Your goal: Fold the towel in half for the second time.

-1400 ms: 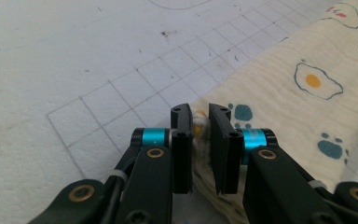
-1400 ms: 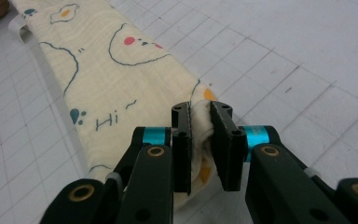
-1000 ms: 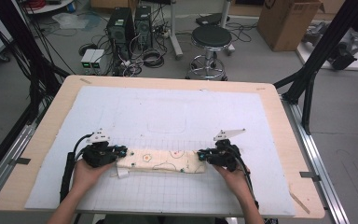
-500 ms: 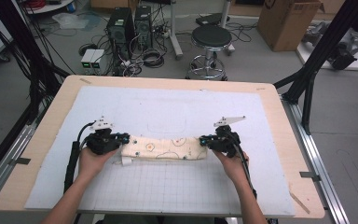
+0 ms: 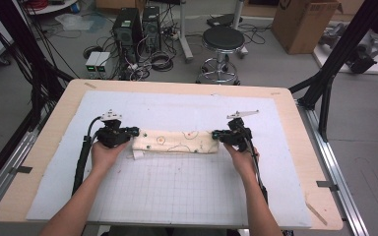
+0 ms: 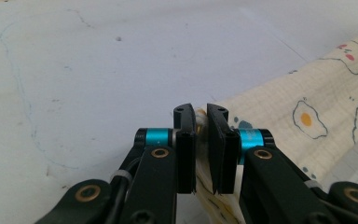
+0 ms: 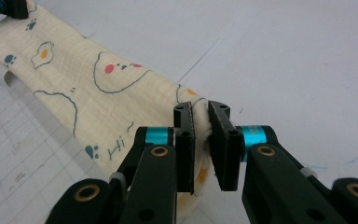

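A cream cloth printed with fried eggs and paw marks lies folded into a long narrow strip across the middle of the mat. My left gripper pinches its left end; in the left gripper view the jaws of that gripper stand nearly closed with the cloth's edge between them. My right gripper pinches the right end; in the right gripper view this gripper clamps a bunched fold of the cloth. The left gripper's tip shows at the strip's far end.
A white gridded mat covers the wooden table. A small white tag sticks out under the cloth's left end. Beyond the table stand a stool, computer towers and a cardboard box on the floor.
Both grippers have carried the cloth strip away from the person, toward the middle of the mat, still holding its two ends.
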A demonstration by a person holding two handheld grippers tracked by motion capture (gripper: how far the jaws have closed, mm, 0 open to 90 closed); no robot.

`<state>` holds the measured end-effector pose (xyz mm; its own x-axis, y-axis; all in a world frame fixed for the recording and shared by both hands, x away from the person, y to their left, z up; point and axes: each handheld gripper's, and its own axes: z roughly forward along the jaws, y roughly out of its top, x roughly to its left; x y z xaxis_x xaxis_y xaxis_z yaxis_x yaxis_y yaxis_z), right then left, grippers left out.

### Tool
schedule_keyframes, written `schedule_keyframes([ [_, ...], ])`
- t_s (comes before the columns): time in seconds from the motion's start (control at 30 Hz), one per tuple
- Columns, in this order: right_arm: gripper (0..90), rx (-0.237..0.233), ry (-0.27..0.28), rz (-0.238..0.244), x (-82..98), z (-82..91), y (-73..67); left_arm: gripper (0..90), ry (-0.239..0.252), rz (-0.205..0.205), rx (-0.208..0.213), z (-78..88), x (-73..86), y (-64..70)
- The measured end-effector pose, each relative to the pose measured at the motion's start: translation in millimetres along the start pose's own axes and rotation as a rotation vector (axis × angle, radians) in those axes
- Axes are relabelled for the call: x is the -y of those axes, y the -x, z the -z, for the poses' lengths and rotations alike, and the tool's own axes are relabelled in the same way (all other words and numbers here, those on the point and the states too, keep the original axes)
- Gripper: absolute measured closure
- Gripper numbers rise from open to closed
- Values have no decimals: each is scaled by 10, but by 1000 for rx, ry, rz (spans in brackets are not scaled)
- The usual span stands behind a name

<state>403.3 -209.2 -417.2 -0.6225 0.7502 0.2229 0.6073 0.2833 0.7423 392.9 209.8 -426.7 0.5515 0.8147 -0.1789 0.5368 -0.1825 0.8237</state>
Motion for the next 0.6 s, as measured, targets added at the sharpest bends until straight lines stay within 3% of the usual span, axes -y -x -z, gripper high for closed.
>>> schedule_keyframes([
  [0.43,809,11,-24,-48,51,-174,99,810,-16,28,-3,-129,62,-53],
  [0.53,788,6,-34,-39,54,-189,102,765,-33,28,-2,-136,68,-47],
  [0.6,753,-10,-24,-61,59,-172,113,700,-34,21,-5,-112,59,-51],
])
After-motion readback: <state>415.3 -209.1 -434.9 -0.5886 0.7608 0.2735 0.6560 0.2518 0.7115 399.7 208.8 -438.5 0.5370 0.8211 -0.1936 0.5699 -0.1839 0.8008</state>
